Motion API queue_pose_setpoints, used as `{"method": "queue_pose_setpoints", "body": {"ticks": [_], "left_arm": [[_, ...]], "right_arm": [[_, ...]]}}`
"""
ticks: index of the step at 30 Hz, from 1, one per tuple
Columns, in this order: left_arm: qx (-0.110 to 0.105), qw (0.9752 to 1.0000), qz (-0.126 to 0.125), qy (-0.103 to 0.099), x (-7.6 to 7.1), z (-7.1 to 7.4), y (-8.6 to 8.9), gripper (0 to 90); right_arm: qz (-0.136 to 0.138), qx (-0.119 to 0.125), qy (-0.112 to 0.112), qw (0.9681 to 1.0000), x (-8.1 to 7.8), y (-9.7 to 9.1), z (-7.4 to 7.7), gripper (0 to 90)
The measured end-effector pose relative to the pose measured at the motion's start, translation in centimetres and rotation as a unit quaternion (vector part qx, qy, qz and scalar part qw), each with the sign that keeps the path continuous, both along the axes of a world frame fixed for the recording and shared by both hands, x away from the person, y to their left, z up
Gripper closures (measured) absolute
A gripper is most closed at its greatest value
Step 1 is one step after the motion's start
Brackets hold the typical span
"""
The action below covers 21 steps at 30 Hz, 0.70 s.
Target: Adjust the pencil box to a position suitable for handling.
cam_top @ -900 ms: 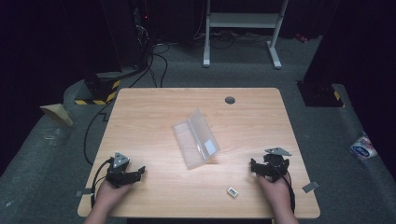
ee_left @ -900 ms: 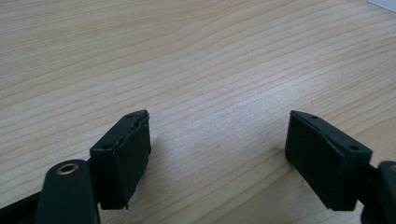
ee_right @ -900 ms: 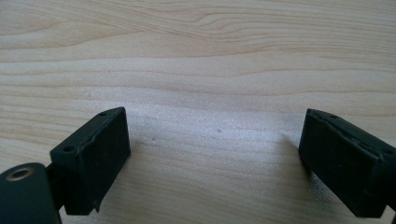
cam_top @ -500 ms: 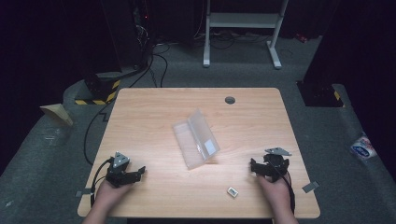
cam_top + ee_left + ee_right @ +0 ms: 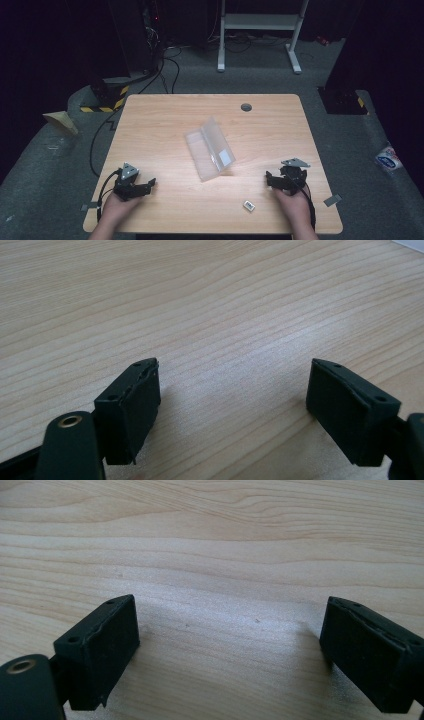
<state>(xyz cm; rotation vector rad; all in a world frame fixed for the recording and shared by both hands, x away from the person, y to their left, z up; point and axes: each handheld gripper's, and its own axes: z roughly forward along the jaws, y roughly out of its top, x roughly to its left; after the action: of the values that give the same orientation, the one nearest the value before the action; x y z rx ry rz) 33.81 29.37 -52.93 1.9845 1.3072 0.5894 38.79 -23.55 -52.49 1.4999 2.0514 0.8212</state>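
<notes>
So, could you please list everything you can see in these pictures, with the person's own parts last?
table: one, light wood, centre.
clear plastic case: one, transparent, open, mid-table.
small tag: one, white, near edge, beside the right hand.
grommet: one, grey, far edge.
metal stand: one, white, floor beyond table.
hazard-striped block: one, yellow-black, floor far left.
left gripper: black, open, near-left.
right gripper: black, open, near-right.
hands: two, bottom edge.

no legible text, white label on clear plastic case (image 5: 210,147) too small to read
</notes>
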Motion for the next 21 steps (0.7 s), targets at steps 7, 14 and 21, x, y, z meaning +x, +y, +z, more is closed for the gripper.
{"method": "queue_pose_setpoints", "body": {"ticks": [7, 14, 21], "left_arm": [[0.000, 1.0000, 0.001, 0.000, -0.01, 0.00, -0.01, 21.8], [-0.001, 1.0000, 0.005, 0.000, -0.06, 0.00, -0.06, 21.8], [0.002, 0.9999, 0.013, 0.001, 0.05, 0.01, -0.19, 20.5]], "right_arm": [[0.008, 0.002, 0.001, 1.0000, -0.05, 0.12, 0.01, 9.1], [0.008, 0.003, -0.003, 1.0000, -0.15, 0.06, 0.06, 13.8], [0.005, -0.003, -0.017, 0.9998, -0.61, -0.16, 0.42, 29.3]]}}
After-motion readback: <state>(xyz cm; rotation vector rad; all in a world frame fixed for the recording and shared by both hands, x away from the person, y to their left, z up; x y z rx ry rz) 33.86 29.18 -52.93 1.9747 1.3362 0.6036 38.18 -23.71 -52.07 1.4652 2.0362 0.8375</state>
